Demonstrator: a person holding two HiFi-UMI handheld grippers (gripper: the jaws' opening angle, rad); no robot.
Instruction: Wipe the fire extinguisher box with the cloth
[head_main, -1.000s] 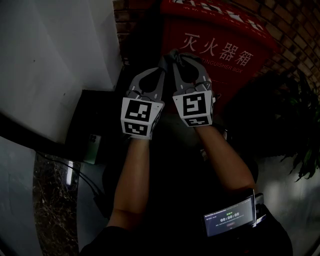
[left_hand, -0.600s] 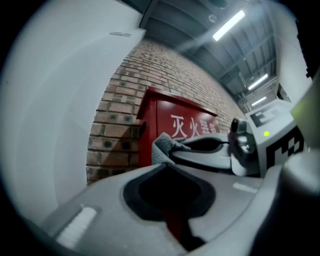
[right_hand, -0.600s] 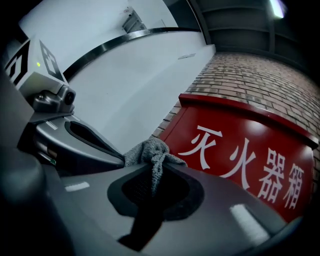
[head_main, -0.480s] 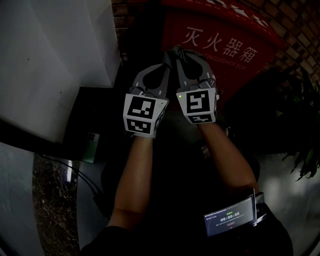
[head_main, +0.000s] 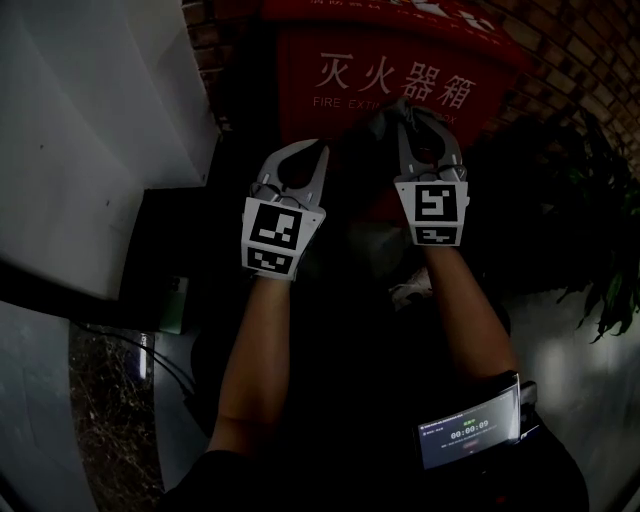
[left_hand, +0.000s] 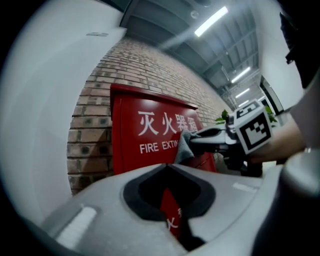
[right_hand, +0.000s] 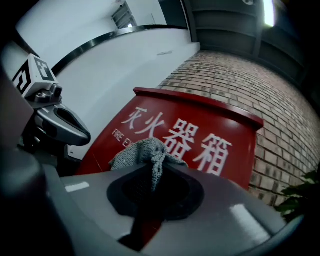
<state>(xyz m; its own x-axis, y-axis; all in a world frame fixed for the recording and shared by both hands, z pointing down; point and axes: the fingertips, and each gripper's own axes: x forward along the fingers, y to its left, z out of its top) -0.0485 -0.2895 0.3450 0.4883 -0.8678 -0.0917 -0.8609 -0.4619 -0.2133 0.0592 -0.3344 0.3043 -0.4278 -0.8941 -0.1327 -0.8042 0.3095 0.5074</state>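
Observation:
The red fire extinguisher box (head_main: 400, 60) with white lettering stands against a brick wall straight ahead. My right gripper (head_main: 403, 108) is shut on a grey cloth (head_main: 382, 124) and holds it up in front of the box's face, below the lettering. In the right gripper view the cloth (right_hand: 145, 152) bunches out of the shut right gripper (right_hand: 155, 169), with the box (right_hand: 210, 145) just beyond it. My left gripper (head_main: 321, 150) hangs lower and to the left, shut on nothing, short of the box (left_hand: 150, 135). The left gripper view shows its jaws (left_hand: 168, 168) together and the cloth (left_hand: 184, 146) to the right.
A white pillar (head_main: 90, 130) rises at the left with a dark low unit (head_main: 170, 240) at its foot. The brick wall (head_main: 590, 60) runs behind the box. A leafy plant (head_main: 590, 230) stands at the right. A cable (head_main: 165, 365) lies on the floor. A small screen (head_main: 468, 435) hangs at the person's waist.
The two grippers were side by side with tips together; the right one has moved right and forward with the cloth toward the box front, and the left one has drawn off to the left.

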